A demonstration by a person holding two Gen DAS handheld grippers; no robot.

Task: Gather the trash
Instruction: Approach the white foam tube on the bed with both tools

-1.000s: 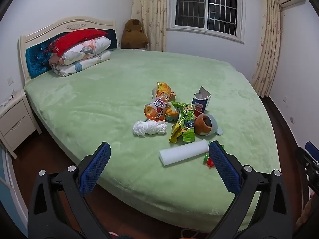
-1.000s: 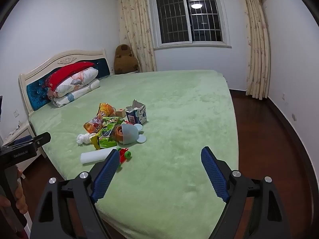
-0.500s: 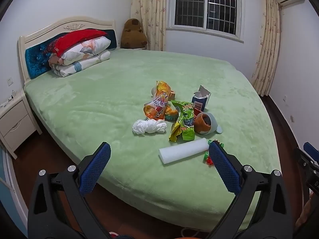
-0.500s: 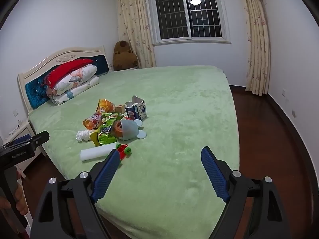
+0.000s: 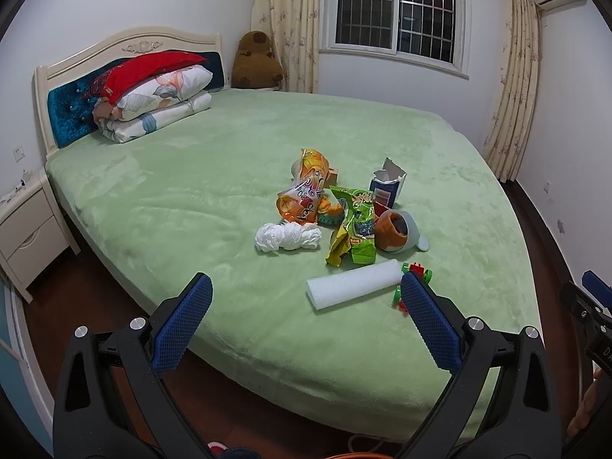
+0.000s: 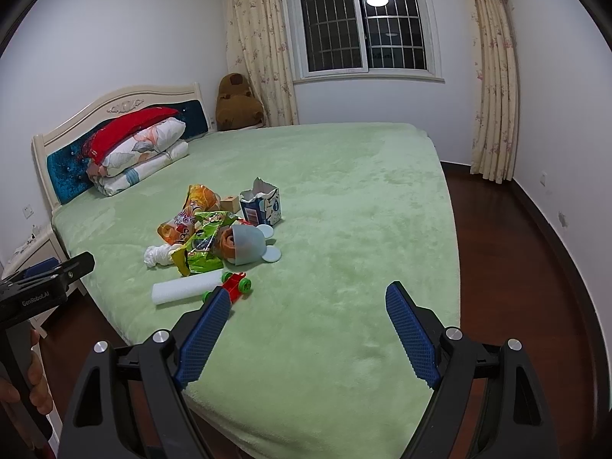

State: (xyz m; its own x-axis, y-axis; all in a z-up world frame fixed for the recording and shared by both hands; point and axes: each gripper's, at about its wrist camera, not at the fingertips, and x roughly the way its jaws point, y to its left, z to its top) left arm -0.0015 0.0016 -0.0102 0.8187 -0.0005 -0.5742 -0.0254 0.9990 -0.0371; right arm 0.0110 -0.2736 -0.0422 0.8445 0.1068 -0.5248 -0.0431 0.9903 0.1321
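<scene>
A small bedroom held a wide bed (image 5: 199,191) covered in a plush pale-green blanket, with folded quilts (image 5: 153,95) stacked against the cream-and-blue headboard and a barred window (image 6: 363,25) behind floral curtains. The trash sat in a loose cluster near the foot-side middle of the blanket. Nearest the edge lay a white foam cylinder (image 5: 354,284), its long axis running roughly parallel to the bed's near edge, the far end tilted slightly up toward the window side in the left wrist view. Just beside that end rested a small red-and-green plastic toy (image 6: 234,286). Behind it lay a crinkled green foil snack bag (image 5: 354,225), an orange snack bag (image 5: 306,195), a knotted white plastic bag (image 5: 287,237), a pale-blue cup on its side (image 6: 246,244) and a torn-open blue carton (image 6: 262,206) standing upright. The left gripper (image 5: 306,313) hung off the bed's edge, jaws spread wide and holding nothing. The right gripper (image 6: 306,325) was likewise spread wide and empty, well short of the pile.
</scene>
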